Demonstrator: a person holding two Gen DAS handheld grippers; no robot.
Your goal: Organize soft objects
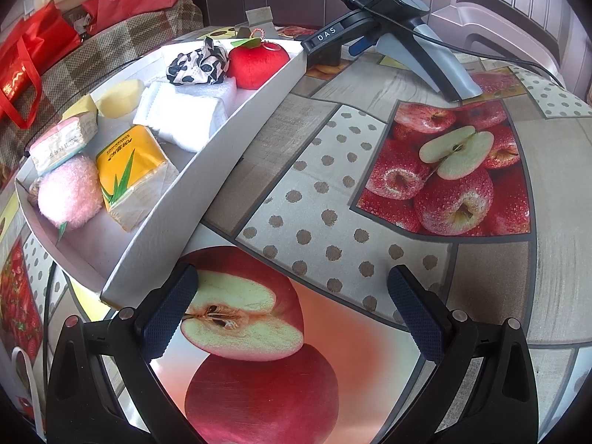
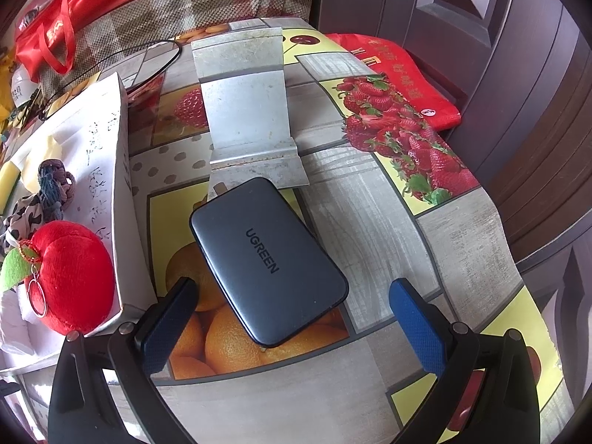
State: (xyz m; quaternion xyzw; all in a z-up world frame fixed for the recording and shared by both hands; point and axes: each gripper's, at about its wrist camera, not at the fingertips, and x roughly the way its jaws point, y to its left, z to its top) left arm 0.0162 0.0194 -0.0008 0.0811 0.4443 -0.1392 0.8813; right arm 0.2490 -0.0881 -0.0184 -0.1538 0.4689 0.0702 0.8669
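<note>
A white shallow box (image 1: 207,170) lies on the table, left of my left gripper (image 1: 292,307), which is open and empty over the apple print. In the box lie a red plush apple (image 1: 255,64), a black-and-white cloth (image 1: 198,64), a white folded cloth (image 1: 185,114), yellow sponges (image 1: 118,98), a yellow tissue pack (image 1: 129,174), a pink puff (image 1: 70,196) and a pink-white pack (image 1: 61,140). My right gripper (image 2: 292,318) is open and empty beside the box wall (image 2: 125,199); the red plush apple (image 2: 77,273) lies just left. The right gripper's body (image 1: 388,18) rests at the table's far side.
A grey UGREEN power bank (image 2: 266,262) lies between my right gripper's fingers. A metal stand (image 2: 248,111) sits behind it. A red bag (image 2: 396,81) hangs over the table's far right edge. Red bags (image 1: 29,63) and a checked cushion (image 1: 111,51) lie beyond the box. A black cable (image 2: 148,59) runs there.
</note>
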